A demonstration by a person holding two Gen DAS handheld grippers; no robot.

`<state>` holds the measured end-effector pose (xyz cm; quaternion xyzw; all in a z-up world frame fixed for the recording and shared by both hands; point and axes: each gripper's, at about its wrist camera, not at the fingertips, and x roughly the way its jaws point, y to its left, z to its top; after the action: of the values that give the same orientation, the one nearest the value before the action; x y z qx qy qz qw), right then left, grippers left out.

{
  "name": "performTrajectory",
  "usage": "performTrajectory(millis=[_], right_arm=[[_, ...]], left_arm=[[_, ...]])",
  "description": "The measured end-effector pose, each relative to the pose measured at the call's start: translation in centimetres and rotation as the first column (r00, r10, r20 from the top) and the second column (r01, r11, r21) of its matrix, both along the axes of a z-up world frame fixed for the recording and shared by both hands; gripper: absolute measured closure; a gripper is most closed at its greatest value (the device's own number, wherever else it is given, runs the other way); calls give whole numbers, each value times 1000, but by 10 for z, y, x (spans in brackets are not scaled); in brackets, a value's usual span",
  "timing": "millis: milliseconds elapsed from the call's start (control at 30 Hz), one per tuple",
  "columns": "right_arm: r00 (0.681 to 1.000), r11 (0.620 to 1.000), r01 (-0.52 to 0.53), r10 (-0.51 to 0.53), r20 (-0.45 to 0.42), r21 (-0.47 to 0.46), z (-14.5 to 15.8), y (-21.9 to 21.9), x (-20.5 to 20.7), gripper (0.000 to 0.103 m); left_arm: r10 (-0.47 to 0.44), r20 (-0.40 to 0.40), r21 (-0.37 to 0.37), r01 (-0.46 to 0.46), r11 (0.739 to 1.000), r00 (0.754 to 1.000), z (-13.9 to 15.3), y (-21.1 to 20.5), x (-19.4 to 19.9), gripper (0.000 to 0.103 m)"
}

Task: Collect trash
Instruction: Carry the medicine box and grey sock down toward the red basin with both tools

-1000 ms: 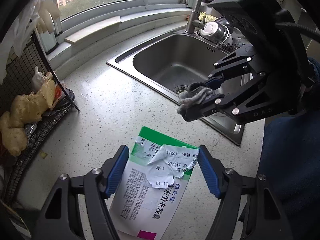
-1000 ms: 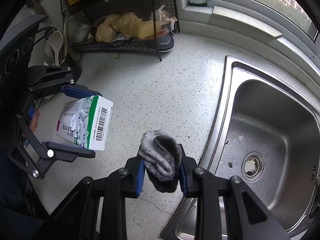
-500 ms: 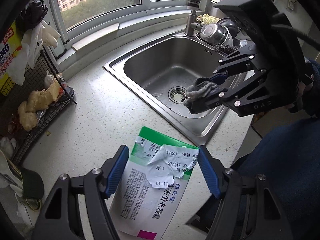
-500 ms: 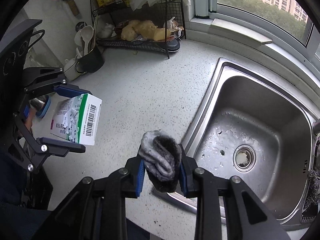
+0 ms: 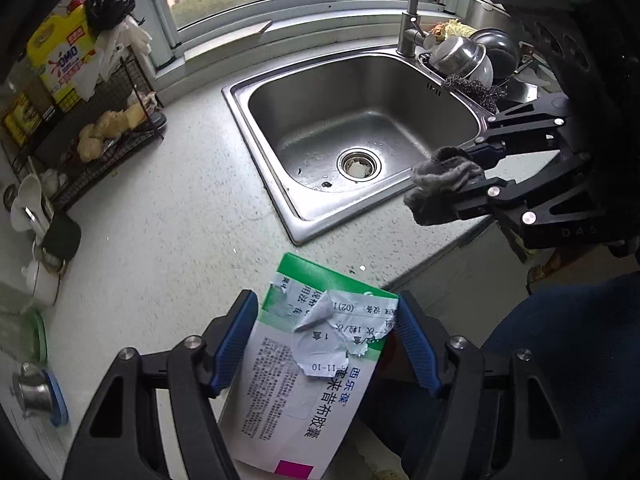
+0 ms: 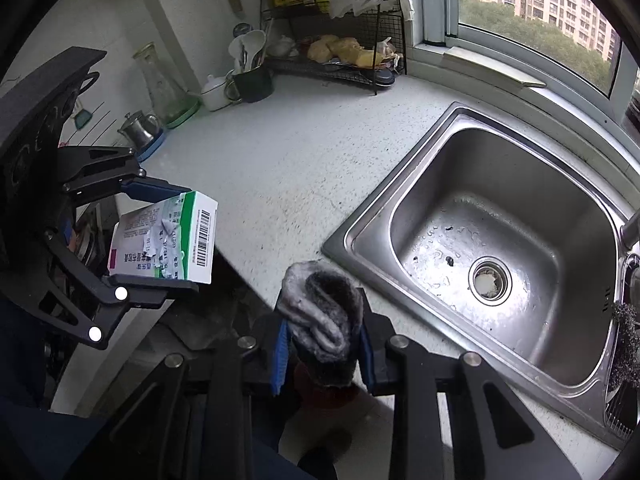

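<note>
The left gripper (image 5: pixel 326 340), black with blue pads, is clamped on a white and green cardboard medicine box (image 5: pixel 316 364) with a torn paper label on its face and a barcode on one end; the box sits between the 2 pads, held in the air over the front edge of the pale speckled stone countertop (image 5: pixel 168 220). The right gripper (image 6: pixel 322 342), of the same build, is closed on a crumpled grey knitted cloth (image 6: pixel 322 312), which bulges up between its blue pads near the countertop's front edge, just beside the near corner of the stainless steel sink (image 6: pixel 472 152). In the left wrist view the cloth hangs over the sink's near right rim. The sink basin holds a few dark specks around the round drain (image 6: pixel 490 278). A black wire rack (image 6: pixel 340 60) stands at the back of the countertop, beside the window
</note>
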<state>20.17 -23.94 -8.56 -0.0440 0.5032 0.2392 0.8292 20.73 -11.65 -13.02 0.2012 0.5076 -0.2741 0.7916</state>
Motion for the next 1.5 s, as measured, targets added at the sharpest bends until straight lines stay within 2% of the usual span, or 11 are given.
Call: performTrajectory(millis=[133,300,433,633,733,867,1067,1167,1367,1500], right_arm=[[999,999,-38,38,-20,16,-7,-7,-34,76],[997,997,-68,70,-45,40,-8,-9,-69,76],[995,996,-76,79,-53,53,-13,-4,-89,76],[993,996,-69,74,-88,60,-30,8,-100,76],[991,997,-63,69,-118,51,-44,15,-103,76],[984,998,-41,48,-171,45,-68,21,-104,76],[976,999,-8,16,-216,36,-103,26,-103,76],[970,1000,-2,8,-244,24,-128,26,-100,76],[959,1000,1,-2,-283,-1,-179,29,-88,76],[954,1000,-12,6,-300,-18,-216,36,-79,76]], left_arm=[[49,-29,-34,-50,998,998,3,-10,-52,35],[106,-65,-17,-107,994,992,-1,-21,-104,35],[149,-117,-31,-153,988,982,-12,-16,-120,35],[208,-173,-7,-213,977,963,-41,-8,-134,35],[223,-210,-15,-231,973,952,-61,-3,-138,35],[206,-242,11,-210,978,948,-85,-8,-145,35],[216,-292,17,-221,975,932,-126,-13,-132,35],[256,-307,44,-256,966,917,-160,-11,-124,35],[301,-377,17,-319,948,876,-221,-1,-119,35],[324,-384,26,-341,940,865,-264,1,-112,35]])
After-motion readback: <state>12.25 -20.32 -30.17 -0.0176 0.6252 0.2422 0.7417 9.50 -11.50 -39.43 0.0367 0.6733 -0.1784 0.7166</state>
